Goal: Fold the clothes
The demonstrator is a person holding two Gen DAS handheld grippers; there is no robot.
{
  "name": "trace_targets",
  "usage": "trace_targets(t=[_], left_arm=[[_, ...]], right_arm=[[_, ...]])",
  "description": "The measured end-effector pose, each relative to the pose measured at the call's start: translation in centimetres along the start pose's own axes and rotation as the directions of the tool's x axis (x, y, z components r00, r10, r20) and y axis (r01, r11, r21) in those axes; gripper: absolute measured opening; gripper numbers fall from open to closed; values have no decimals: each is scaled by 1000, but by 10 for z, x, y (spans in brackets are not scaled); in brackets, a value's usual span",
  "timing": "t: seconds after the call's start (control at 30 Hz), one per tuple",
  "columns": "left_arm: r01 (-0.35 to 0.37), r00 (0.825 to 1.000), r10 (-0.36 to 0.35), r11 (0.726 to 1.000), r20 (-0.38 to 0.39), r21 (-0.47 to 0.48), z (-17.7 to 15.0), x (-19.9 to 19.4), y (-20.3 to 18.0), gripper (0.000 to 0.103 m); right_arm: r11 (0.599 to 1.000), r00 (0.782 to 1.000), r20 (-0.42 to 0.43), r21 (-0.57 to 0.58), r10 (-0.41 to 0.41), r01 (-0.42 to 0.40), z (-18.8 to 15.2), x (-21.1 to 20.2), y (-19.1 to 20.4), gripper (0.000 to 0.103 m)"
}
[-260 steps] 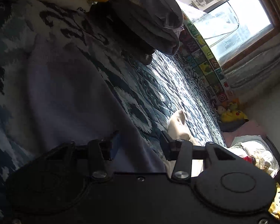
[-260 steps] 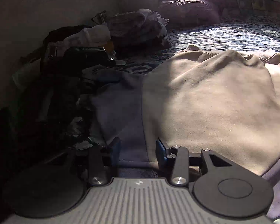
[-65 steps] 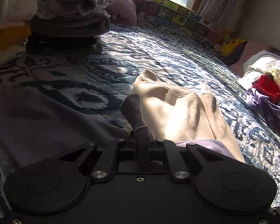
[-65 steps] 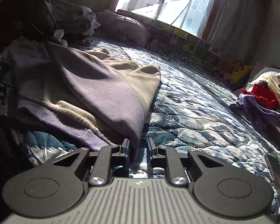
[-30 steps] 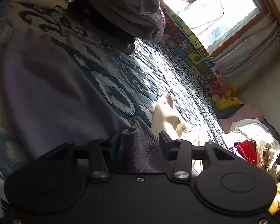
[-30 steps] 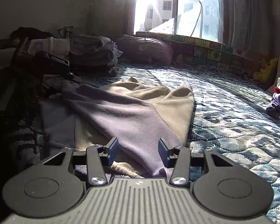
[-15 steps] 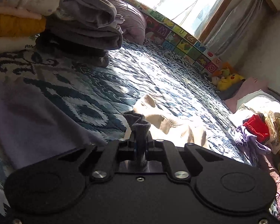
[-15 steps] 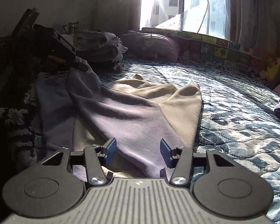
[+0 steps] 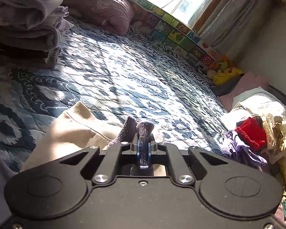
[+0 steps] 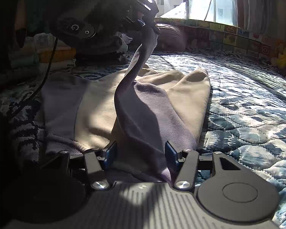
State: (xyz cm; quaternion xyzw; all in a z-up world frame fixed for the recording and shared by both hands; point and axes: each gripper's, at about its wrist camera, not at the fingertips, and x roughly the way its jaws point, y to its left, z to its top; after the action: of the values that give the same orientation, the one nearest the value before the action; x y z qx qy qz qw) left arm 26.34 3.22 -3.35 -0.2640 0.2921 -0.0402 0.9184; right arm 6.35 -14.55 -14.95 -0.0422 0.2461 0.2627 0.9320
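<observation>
Holding, my left gripper (image 9: 143,148): clamped on sleeve cuff (image 9: 144,131), lifted above sweatshirt (image 10: 97,103).
My right gripper (image 10: 140,155): jaws spread wide, sleeve cloth between, ungripped.
Sweatshirt: flat on quilt (image 10: 247,103) ahead.

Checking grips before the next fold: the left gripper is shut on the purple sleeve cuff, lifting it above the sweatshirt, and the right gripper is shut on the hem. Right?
Not quite. The right gripper is open, its jaws apart astride the purple fabric, as the right wrist view shows. The left gripper is indeed shut on the sleeve cuff, lifting it above the sweatshirt.
</observation>
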Motion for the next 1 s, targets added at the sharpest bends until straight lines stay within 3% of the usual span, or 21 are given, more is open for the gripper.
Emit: trace_targets(t=[0.3,0.63,1.0], left_arm=[[-46,997,47,999,-56,14,-6,62,-37,5],[-111,991,114,993,-67,44,-3,108,-41,5],[-166,978,189,962,-92,216,-20,147,-60,6]], right_arm=[[982,999,16,185,37,-39,4,-9,-32,37],[950,995,8,298,98,-96,3,-9,-47,37],[891,990,19,434,139,-134,2,-7,-62,36]])
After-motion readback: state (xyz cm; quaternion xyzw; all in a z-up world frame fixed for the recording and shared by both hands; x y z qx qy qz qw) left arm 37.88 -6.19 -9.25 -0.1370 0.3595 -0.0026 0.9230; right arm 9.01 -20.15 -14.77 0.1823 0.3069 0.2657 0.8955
